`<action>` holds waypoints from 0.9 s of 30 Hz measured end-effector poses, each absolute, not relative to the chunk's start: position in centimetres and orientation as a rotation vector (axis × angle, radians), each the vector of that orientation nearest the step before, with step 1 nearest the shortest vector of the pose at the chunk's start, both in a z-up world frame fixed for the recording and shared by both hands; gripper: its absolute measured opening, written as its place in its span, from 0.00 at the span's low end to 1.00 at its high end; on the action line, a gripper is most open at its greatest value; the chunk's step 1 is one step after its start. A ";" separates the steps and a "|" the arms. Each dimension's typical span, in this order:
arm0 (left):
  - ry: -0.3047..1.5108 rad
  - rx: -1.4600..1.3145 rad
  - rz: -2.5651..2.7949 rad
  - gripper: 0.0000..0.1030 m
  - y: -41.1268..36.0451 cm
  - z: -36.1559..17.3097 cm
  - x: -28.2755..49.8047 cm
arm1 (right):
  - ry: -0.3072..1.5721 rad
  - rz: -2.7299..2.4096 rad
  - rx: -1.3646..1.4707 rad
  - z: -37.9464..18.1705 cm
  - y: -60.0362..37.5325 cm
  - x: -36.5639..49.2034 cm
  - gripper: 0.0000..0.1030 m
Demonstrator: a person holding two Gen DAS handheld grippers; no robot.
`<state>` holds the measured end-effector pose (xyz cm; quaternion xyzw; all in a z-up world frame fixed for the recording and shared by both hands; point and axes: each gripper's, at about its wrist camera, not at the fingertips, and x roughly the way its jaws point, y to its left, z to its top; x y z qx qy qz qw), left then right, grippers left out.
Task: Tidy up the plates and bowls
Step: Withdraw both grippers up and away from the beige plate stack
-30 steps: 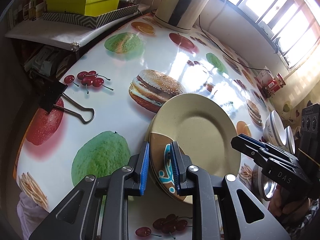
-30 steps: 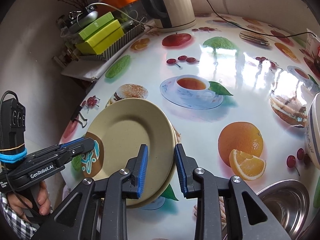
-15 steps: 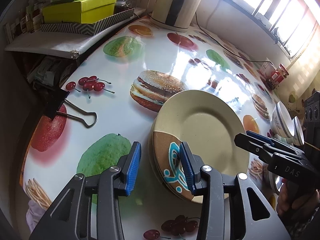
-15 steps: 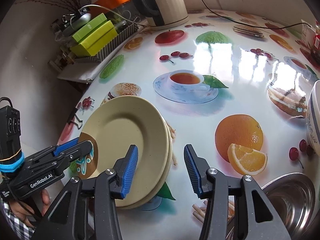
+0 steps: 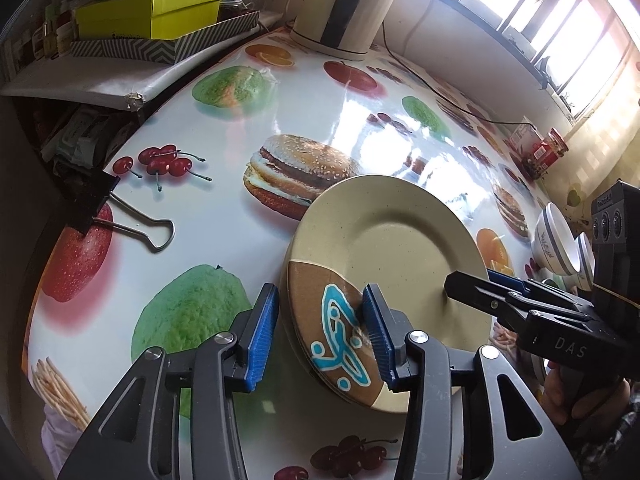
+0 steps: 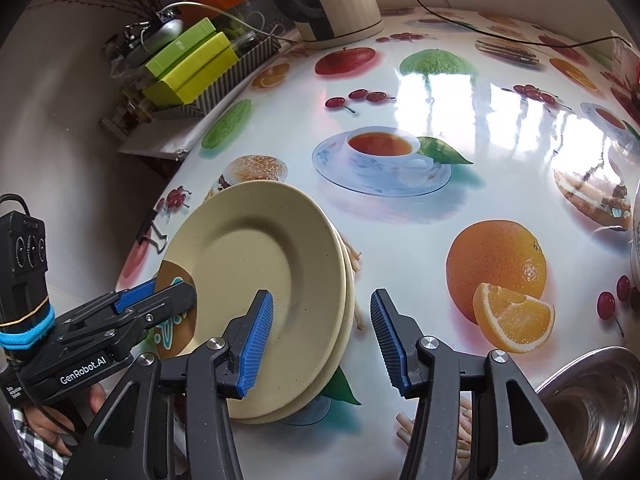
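Observation:
A stack of beige plates (image 5: 392, 248) lies flat on the fruit-print table (image 5: 224, 128); the top one has a brown patch with a blue drawing. My left gripper (image 5: 320, 292) straddles the near rim at that patch. Its jaws are opening and the pads do not press the plate. In the right wrist view the same stack (image 6: 256, 264) has my right gripper (image 6: 320, 296) astride its right rim, open, with the pads clear of it. The left gripper (image 6: 168, 290) shows at the stack's far-left side. Two white striped bowls (image 5: 554, 240) stand to the right.
A steel bowl (image 6: 592, 408) sits at the near right. A cream kettle (image 5: 348, 8) with a cable, green boxes (image 5: 152, 16) on a striped tray and red tins (image 5: 540, 148) line the back. A black binder clip (image 5: 120, 216) grips the table's left edge.
Both grippers' jaws have spread apart and let go of the plate rims they pinched a second ago. The plates stay stacked on the table; neither hand has shifted.

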<state>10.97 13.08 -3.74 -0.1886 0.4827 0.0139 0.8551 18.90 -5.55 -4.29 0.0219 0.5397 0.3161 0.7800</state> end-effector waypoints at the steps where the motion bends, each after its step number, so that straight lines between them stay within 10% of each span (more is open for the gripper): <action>1: 1.014 -0.401 0.029 0.43 13.1 -3.7 11.0 | 1.169 0.687 0.049 -4.4 -5.5 18.9 0.49; 27: 1.018 -0.346 0.006 0.44 11.6 -3.5 17.3 | 1.217 0.644 0.064 -4.3 -6.0 24.0 0.45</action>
